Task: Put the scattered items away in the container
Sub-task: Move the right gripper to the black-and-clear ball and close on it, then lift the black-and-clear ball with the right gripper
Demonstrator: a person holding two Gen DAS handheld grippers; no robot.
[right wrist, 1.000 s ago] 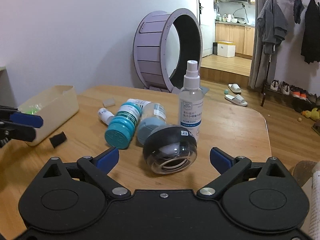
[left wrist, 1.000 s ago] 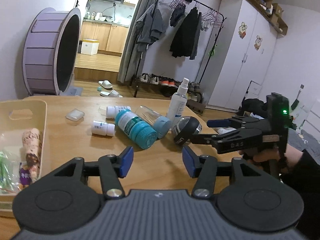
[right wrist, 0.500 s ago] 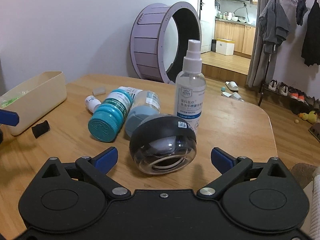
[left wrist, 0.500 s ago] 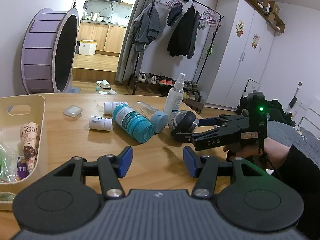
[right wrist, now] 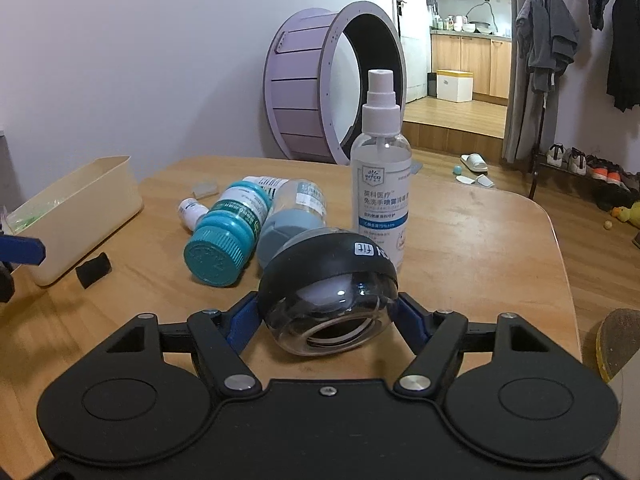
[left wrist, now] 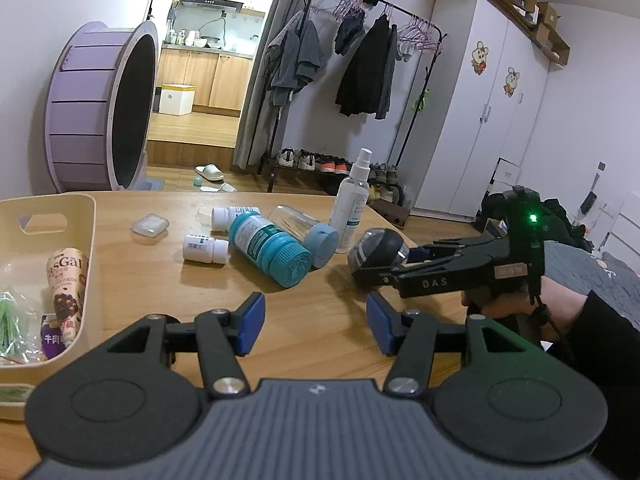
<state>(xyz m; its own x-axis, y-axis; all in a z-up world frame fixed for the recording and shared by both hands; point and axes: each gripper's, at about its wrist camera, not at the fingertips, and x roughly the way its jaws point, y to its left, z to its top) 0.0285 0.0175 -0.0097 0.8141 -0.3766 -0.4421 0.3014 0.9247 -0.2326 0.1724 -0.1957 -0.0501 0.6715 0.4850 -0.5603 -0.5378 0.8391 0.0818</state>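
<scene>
1. Right wrist view: right gripper (right wrist: pixel 328 320) jaws closing around the gyro ball (right wrist: pixel 328 300), pads at its sides.
2. Squeeze on its widest part; round shell may slip.
3. Left gripper (left wrist: pixel 312 322) half-open, empty; container (right wrist: pixel 80 216) at 9 o'clock.

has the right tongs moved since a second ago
Yes. The right tongs have advanced left toward the teal bottle, closing around the black ball.
</scene>
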